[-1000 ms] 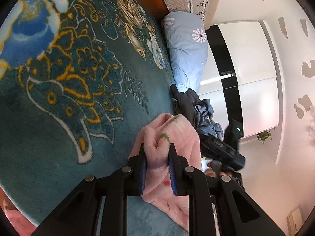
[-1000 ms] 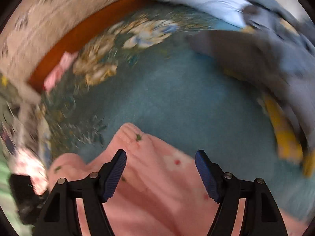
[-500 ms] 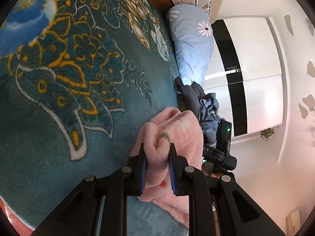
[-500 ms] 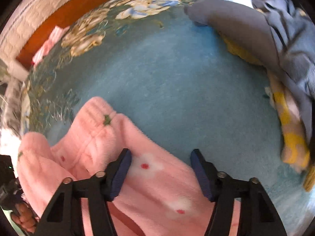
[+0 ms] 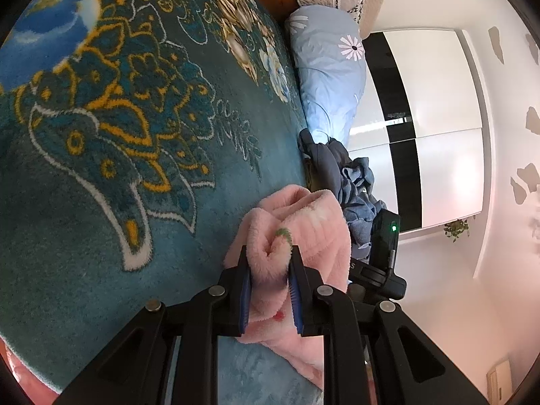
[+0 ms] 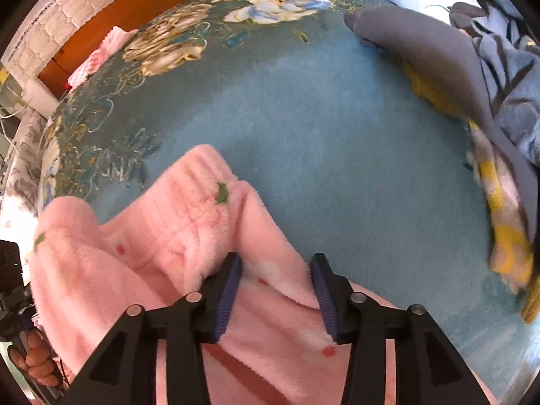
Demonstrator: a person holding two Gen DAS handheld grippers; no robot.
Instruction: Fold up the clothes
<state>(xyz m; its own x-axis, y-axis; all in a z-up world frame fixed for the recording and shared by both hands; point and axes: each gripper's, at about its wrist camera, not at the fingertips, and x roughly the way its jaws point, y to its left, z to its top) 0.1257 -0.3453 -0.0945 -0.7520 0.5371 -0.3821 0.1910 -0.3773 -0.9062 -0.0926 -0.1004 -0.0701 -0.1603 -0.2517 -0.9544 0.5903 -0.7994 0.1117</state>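
Note:
A fluffy pink garment (image 5: 314, 233) with small red and green motifs lies bunched on the teal bedspread (image 5: 101, 168). My left gripper (image 5: 268, 260) is shut on a fold at its cuffed edge. In the right wrist view the same garment (image 6: 175, 229) spreads below, and my right gripper (image 6: 275, 266) points down onto it. Its jaws are closing, with a ridge of the pink fleece between the pads but not pinched tight. The right gripper's black body (image 5: 381, 246) shows just beyond the garment in the left wrist view.
A heap of grey and blue clothes (image 6: 438, 60) and a yellow-and-white garment (image 6: 506, 236) lie to the right. A light blue pillow (image 5: 330, 74) sits by the wooden headboard (image 6: 135, 10). A small pink folded item (image 6: 101, 50) lies at the far left. A white wardrobe (image 5: 438, 118) stands behind.
My right gripper has come down onto the pink garment and its jaws have narrowed around a ridge of fleece. The left gripper keeps its hold and has hardly moved.

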